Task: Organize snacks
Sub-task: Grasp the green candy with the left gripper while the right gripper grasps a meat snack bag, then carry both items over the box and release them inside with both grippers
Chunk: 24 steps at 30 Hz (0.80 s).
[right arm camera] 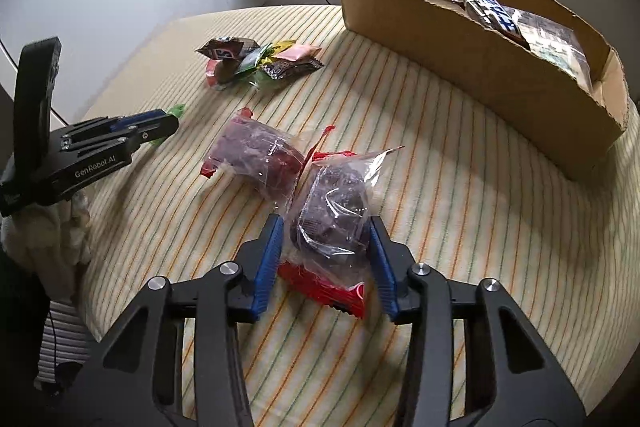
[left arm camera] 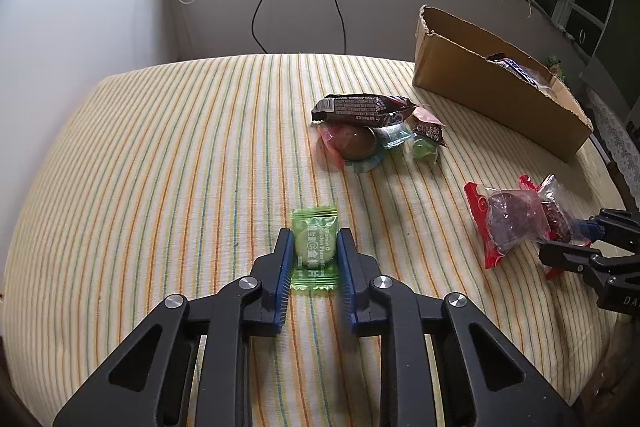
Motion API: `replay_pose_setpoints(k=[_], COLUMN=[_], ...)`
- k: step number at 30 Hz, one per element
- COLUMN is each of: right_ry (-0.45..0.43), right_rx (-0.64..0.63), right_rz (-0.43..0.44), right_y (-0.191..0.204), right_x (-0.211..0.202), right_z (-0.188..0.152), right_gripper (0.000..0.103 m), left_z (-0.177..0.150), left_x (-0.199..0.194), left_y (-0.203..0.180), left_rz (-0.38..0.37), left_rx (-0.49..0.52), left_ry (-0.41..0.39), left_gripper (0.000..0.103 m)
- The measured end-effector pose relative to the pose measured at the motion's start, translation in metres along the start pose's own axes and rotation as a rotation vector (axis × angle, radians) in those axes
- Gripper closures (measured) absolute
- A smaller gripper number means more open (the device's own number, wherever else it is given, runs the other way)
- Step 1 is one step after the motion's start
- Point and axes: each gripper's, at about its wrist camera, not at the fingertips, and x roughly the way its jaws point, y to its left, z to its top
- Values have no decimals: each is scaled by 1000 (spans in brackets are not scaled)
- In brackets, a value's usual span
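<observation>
A: Nearest first: the left gripper [left arm camera: 312,251] has its pads pressed on the green candy [left arm camera: 313,251], whose long axis runs along the fingers.

B: And the right gripper [right arm camera: 326,247]?

A: Clamped across a clear red-edged packet [right arm camera: 332,223], its twin [right arm camera: 256,159] just beyond.

B: Where next?

A: Probably the cardboard box [right arm camera: 480,75], far right. The right hand is nearer it.

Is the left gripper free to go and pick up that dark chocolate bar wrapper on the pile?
Probably not yet: the left gripper is shut on the green candy. The striped cloth toward the chocolate bar wrapper is bare.
</observation>
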Motion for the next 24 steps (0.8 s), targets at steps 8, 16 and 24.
replay_pose_setpoints(k=[8,16,24], right_ry=[-18,-50,-90], right_rx=[6,28,38], right_rz=[2,0,-2], right_y=[-2,-8,-13], right_x=[-5,-17,-30], right_z=[-3,-5,-3], right_gripper=[62,62,62], left_z=[-2,-4,8], left_x=[-3,-11,-24], left_y=[0,-1,-10], left_rz=[0,-13,-31], left_rx=[-6,-13,0], left_ry=[-6,-19,-59], left_gripper=[84,84,84])
